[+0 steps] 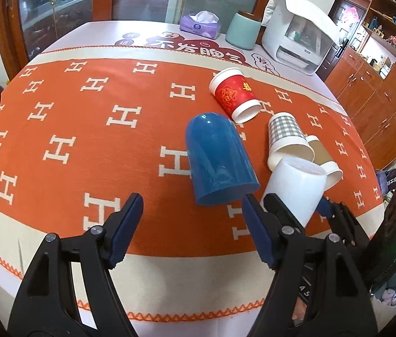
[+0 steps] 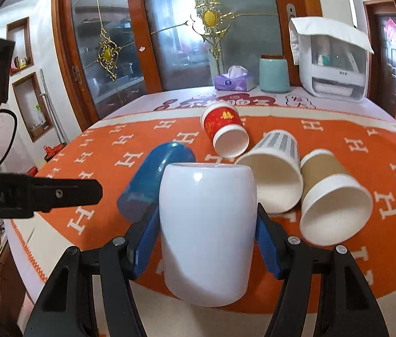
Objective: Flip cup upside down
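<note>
Pinching a glossy white ceramic cup (image 2: 207,233) above the orange blanket's near edge, the right gripper (image 2: 207,241) could let it slip; the left gripper (image 1: 190,230) hangs spread.

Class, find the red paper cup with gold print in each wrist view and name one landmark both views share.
Left wrist view: the red paper cup with gold print lies on its side, upper right of centre.
Right wrist view: the same cup lies just above centre.
Shared landmark: the purple tissue box at the table's far edge.

Left tool (image 1: 192,224) agape, empty; right tool (image 2: 207,224) clamped, pads (image 2: 144,241) blue.
</note>
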A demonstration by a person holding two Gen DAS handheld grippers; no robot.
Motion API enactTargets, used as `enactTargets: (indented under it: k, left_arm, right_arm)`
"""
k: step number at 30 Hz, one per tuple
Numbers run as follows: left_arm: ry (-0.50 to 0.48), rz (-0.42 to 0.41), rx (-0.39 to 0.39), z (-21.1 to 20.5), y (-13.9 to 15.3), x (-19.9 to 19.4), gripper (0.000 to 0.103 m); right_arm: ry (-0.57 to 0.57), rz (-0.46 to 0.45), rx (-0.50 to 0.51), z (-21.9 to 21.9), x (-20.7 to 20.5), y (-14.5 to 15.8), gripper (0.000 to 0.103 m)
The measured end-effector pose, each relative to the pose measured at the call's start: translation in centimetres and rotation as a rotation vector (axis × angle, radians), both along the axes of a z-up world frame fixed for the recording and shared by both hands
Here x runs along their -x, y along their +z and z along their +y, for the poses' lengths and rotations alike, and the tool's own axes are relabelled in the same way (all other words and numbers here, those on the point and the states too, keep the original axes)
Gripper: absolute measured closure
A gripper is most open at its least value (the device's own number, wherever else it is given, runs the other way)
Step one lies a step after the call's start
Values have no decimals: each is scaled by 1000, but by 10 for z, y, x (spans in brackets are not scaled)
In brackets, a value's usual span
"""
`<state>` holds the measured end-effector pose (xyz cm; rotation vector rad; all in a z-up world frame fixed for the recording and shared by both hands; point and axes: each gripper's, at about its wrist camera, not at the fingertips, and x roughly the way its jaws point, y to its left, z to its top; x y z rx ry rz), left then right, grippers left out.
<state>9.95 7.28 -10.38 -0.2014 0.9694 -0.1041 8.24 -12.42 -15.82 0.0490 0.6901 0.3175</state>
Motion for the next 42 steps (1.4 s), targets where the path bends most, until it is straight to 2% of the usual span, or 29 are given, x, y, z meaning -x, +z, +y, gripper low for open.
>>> enactTargets:
  k: [9, 15, 16, 18, 19, 24, 30, 33, 36, 42]
  left_arm:
    - [-20, 5, 3, -7, -4, 7, 32]
    - [-16, 5, -26, -9, -4, 16, 32]
    - [-13, 4, -29, -9, -4, 18, 29]
    - [-2, -1, -27, -7, -3, 20, 20]
    - [6, -5, -27, -6, -2, 22, 16]
    - [15, -23, -51, -5, 3, 34, 12]
    - [2, -42, -63, -11, 15, 53, 11]
    - [-6, -56, -71, -15, 28, 62, 11]
    - [-14, -66, -85, -21, 45, 68, 11]
    - [-12, -109, -74, -28, 91, 73, 11]
  right_arm:
    - [56, 33, 85, 8, 18, -4, 38]
    - [49, 46, 92, 8, 27, -9, 36]
    - [49, 40, 94, 8, 29, -8, 33]
    - [44, 22, 87, 6, 33, -4, 20]
    - [43, 10, 77, 5, 36, -1, 19]
    - [42, 20, 64, -2, 49, 14, 19]
    - [10, 42, 50, -25, 72, 47, 19]
    - [-49, 69, 41, -42, 81, 70, 19]
    - [-131, 111, 56, -55, 87, 99, 19]
    - [-181, 104, 40, -66, 99, 163, 18]
